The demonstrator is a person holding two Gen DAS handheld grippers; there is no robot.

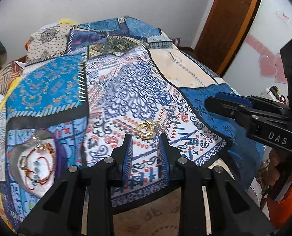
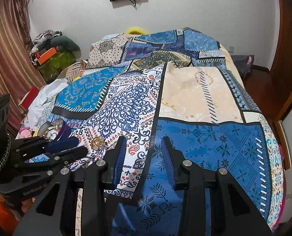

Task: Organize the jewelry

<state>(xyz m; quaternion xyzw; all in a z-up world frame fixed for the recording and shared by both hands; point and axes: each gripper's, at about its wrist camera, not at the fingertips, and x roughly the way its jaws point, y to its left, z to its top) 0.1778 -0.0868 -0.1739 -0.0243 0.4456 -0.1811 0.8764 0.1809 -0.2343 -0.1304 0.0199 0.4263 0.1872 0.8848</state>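
Observation:
A cluster of gold rings lies on the white-and-blue patterned patch of the bedspread. My left gripper hovers just short of the rings, open, with nothing between its blue pads. At the left sits a purple-walled jewelry box holding a red bead bracelet with turquoise stones and a ring. In the right wrist view my right gripper stands open and empty over the seam between the white and blue patches. The gold rings lie to its left, with the left gripper beside them and the jewelry box beyond.
The right gripper reaches in from the right over a blue patch. The bed's near edge drops to a tiled floor. White cloth, a red book and piled clothes crowd the left. A wooden door stands at the right.

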